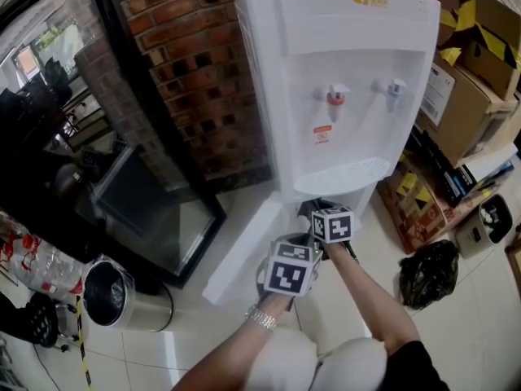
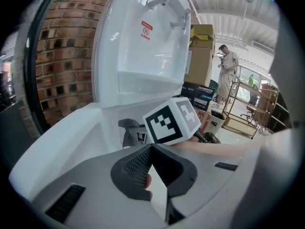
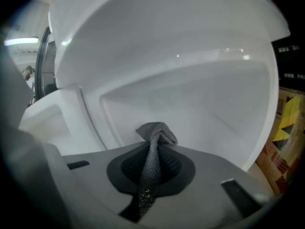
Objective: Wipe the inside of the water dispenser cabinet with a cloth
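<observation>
Right now the right gripper was clamped shut on a grey cloth. The cloth was bunched into a rope along the jaws, with its knotted end poking out past the tips. The left gripper had its jaws closed at the tips and carried nothing.

The water dispenser stood against a brick wall, and its lower door was swung open to the left. The cabinet's white inside lay straight ahead of the right gripper, so the cloth's long axis pointed into the opening. The cloth end looked just short of the back wall, though contact couldn't be confirmed.

In the head view the right gripper sat at the mouth of the cabinet, while the left gripper hung behind it and slightly left, farther out. Judging by that, the right one was placed to wipe. It likely needed to push forward, then sweep sideways.
</observation>
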